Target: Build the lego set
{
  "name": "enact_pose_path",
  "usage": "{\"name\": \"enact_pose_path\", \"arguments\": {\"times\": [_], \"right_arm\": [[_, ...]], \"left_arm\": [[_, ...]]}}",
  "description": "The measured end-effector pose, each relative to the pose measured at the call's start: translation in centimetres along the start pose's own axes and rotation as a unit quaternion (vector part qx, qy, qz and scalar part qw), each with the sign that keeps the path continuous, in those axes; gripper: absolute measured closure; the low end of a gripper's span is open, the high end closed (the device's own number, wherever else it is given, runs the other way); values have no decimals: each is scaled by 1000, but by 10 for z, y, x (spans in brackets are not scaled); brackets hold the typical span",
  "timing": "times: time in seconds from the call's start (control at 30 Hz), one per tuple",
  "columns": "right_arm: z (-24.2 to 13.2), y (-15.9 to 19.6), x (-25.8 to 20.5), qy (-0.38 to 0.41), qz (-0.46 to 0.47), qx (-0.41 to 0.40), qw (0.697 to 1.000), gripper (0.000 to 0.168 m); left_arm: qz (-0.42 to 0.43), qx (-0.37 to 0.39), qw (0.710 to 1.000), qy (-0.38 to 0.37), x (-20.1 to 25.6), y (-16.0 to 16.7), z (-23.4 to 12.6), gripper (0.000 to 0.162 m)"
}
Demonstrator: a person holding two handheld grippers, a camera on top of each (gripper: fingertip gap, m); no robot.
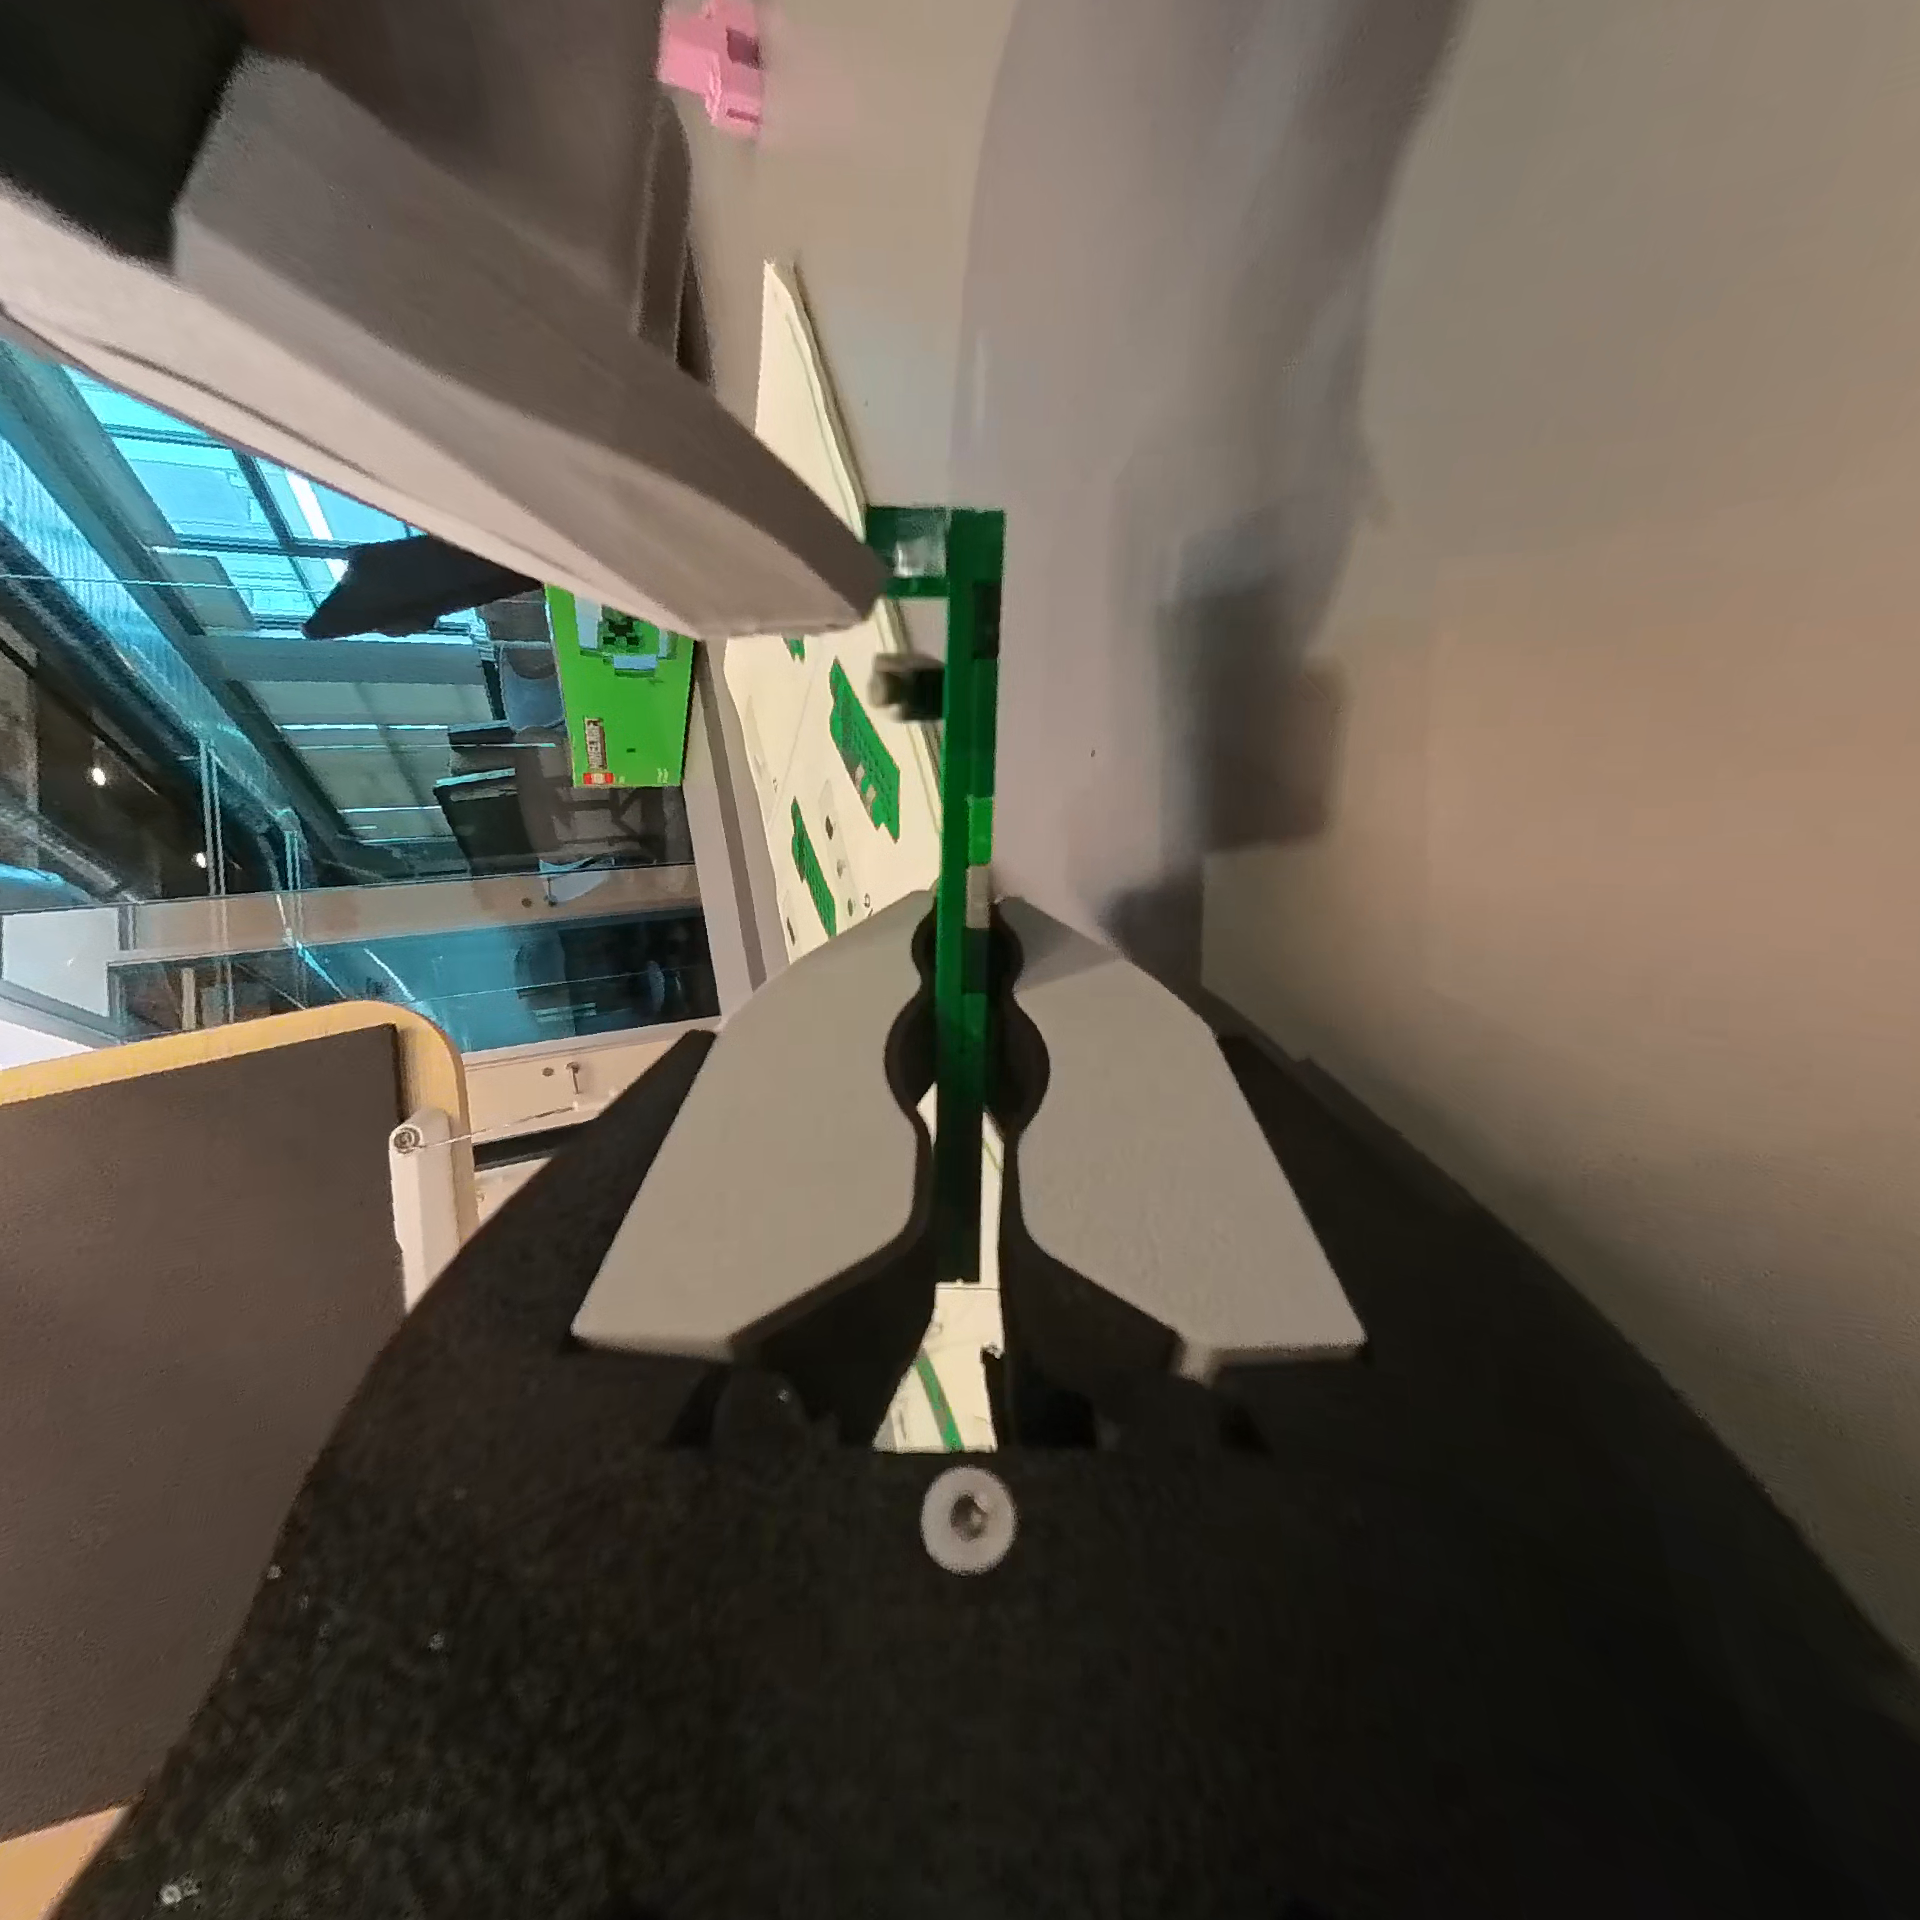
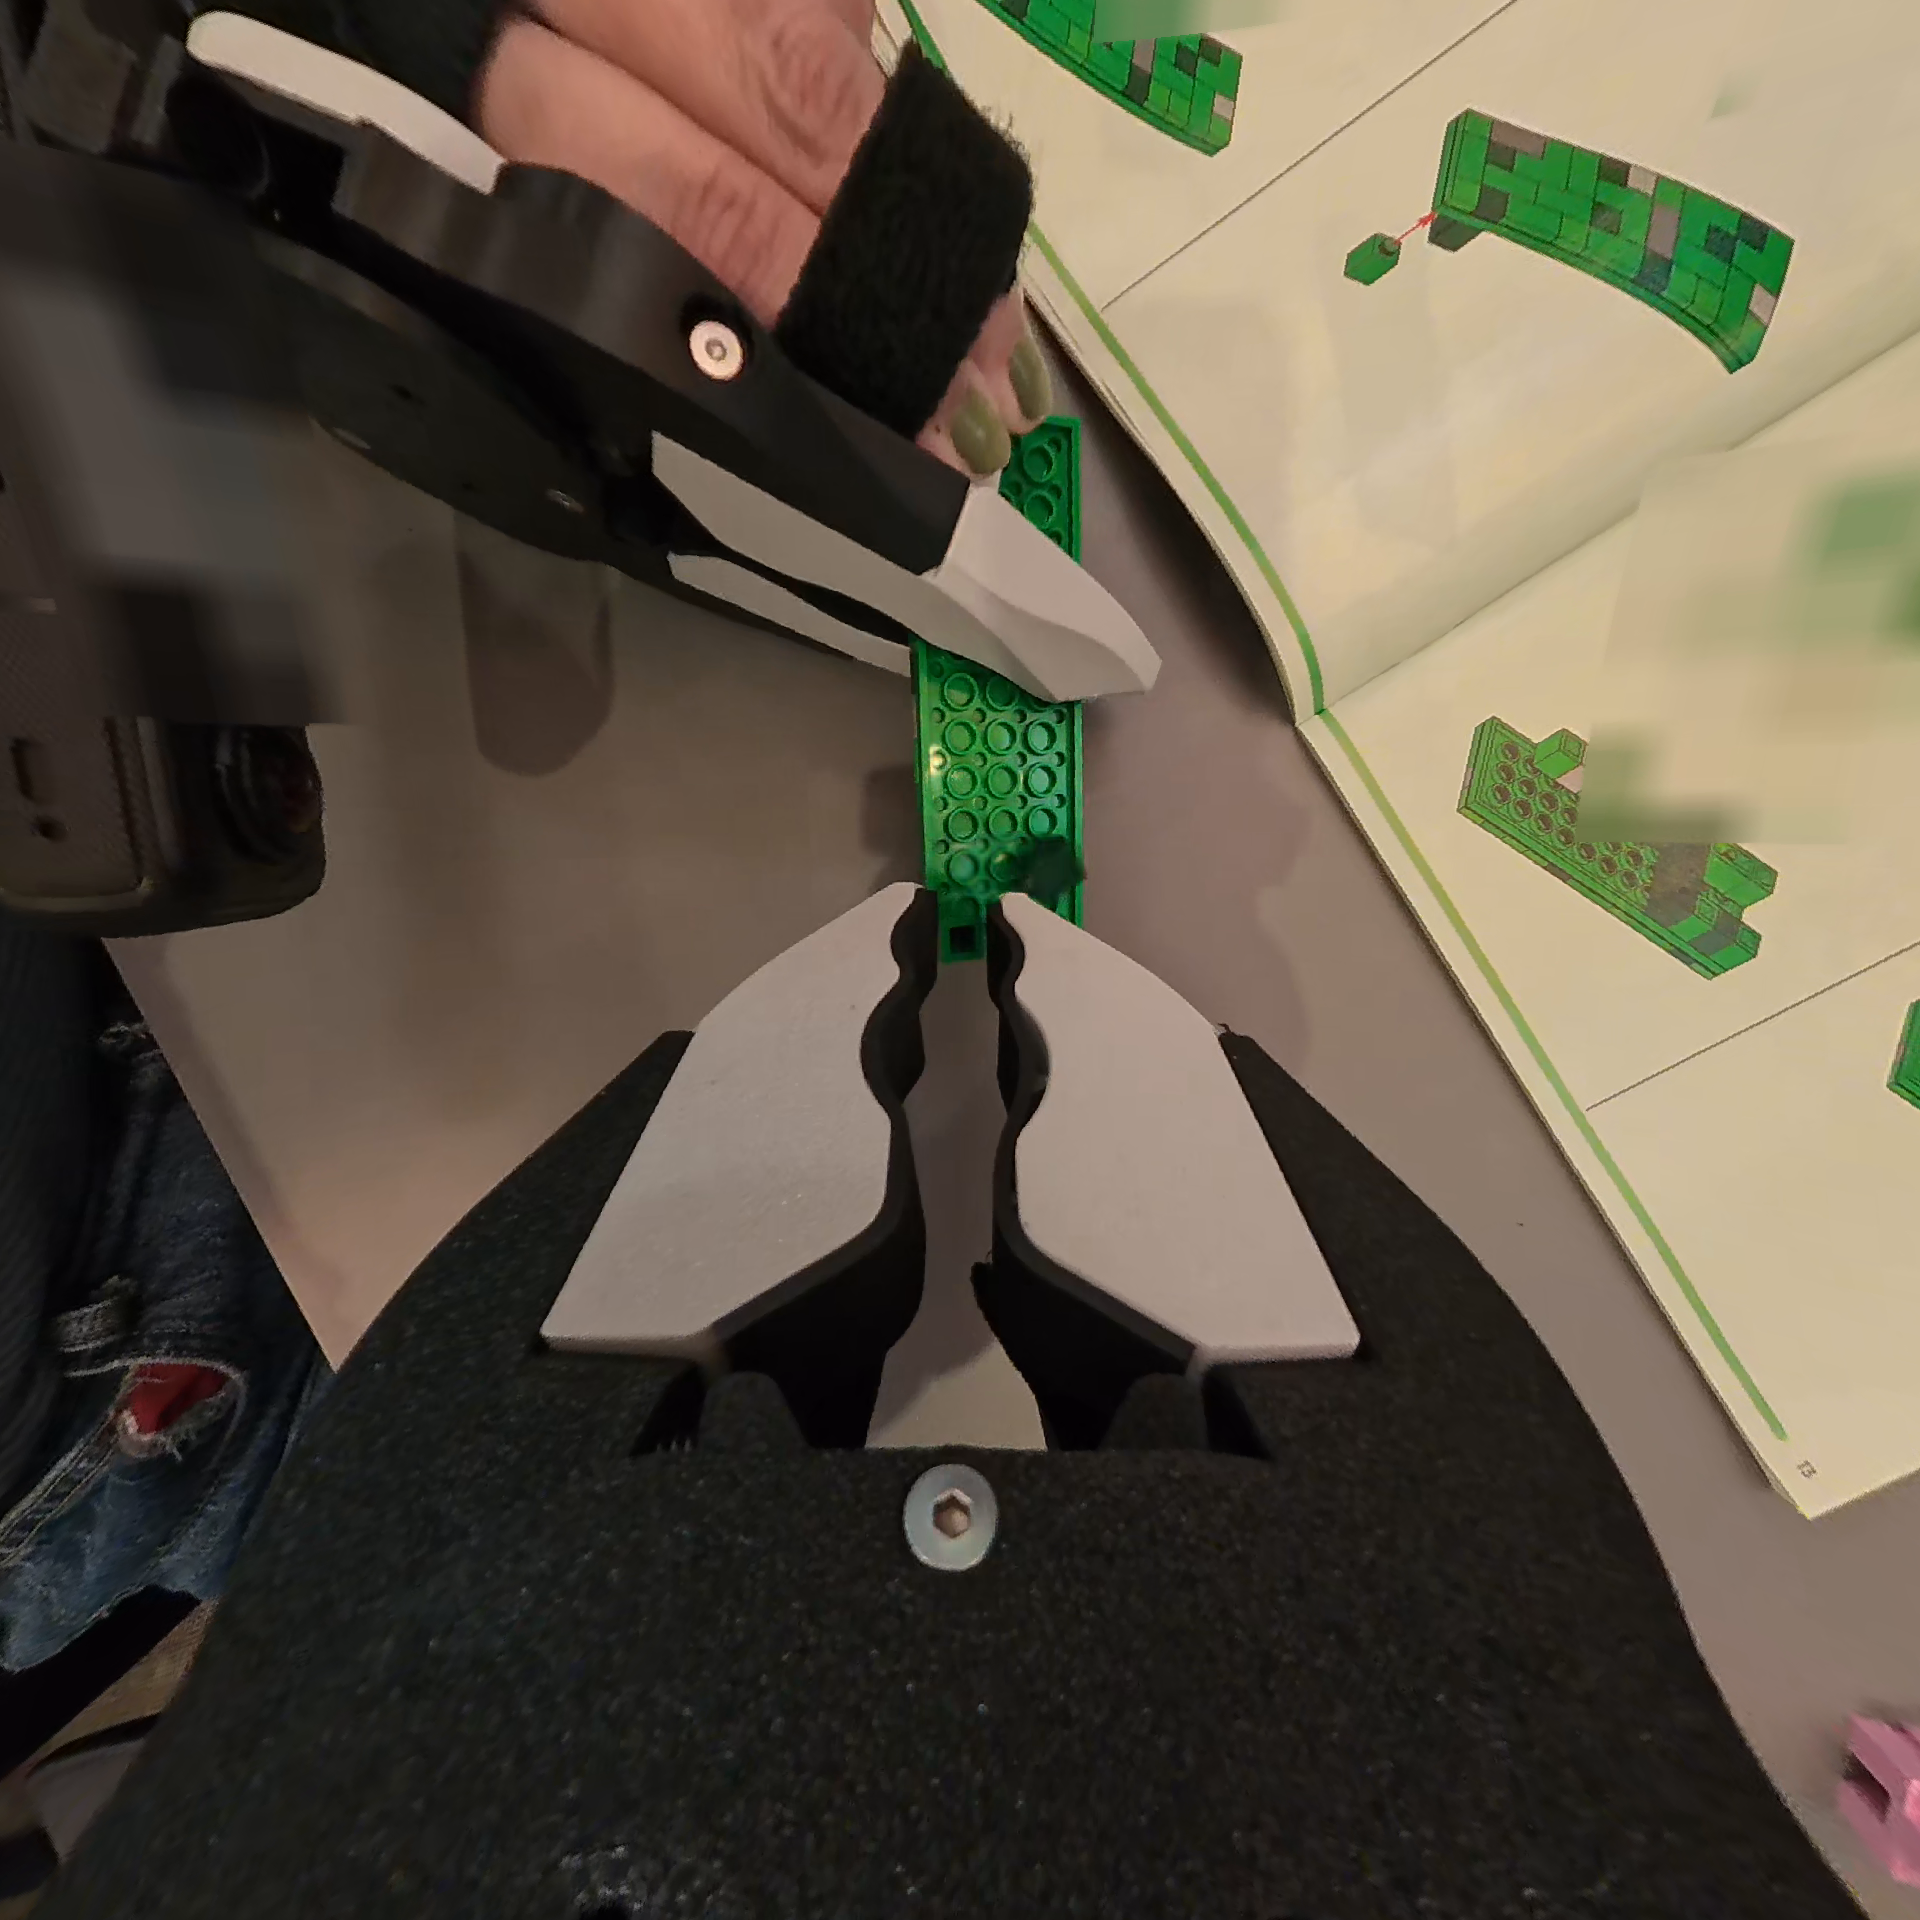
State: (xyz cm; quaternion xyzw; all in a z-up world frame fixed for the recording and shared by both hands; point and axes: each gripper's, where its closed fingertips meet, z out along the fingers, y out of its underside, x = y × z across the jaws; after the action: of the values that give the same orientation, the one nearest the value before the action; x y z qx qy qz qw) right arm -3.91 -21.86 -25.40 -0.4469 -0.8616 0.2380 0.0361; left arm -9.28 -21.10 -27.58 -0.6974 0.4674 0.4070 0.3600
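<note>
My left gripper [image 1: 966,914] is shut on a long green Lego plate [image 1: 971,727], held edge-on above the grey table. In the right wrist view the plate's underside [image 2: 997,769] faces the camera, with the left gripper [image 2: 1039,644] clamped across it. My right gripper [image 2: 961,906] is closed on a small green brick [image 2: 961,940] at the plate's near end; in the left wrist view that brick [image 1: 914,551] sits at the plate's far end by the right gripper's fingertip [image 1: 842,587]. A small dark brick [image 1: 909,686] sticks out of the plate's face [image 2: 1049,868].
An open instruction booklet [image 2: 1455,520] lies on the grey table [image 2: 623,831] to the right, also in the left wrist view [image 1: 821,468]. A pink piece [image 2: 1881,1787] lies near the table's edge. A green box [image 1: 623,696] stands behind. A person's hand [image 2: 748,135] holds the left gripper. Tip to tip, the grippers are about 6 cm apart. The pink piece [image 2: 1881,1787] is about equally far from each gripper, around 30 cm. Seen from the left wrist view [image 1: 755,54] as well.
</note>
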Motion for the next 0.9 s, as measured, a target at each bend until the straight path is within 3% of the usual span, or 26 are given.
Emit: {"name": "enact_pose_path", "arguments": {"times": [0.63,0.7,0.8,0.9], "right_arm": [[-4,20,32,69,40,50,996,158],[-4,14,25,37,47,81,995,153],[-10,2,15,-13,53,137,989,133],[-16,1,14,7,14,160,987,116]], "left_arm": [[8,3,1000,16,7,0,2,156],[0,-4,1000,6,3,3,2,156],[-28,-3,1000,-3,-2,6,1,156],[-51,1,999,-5,-5,8,1,156]]}}
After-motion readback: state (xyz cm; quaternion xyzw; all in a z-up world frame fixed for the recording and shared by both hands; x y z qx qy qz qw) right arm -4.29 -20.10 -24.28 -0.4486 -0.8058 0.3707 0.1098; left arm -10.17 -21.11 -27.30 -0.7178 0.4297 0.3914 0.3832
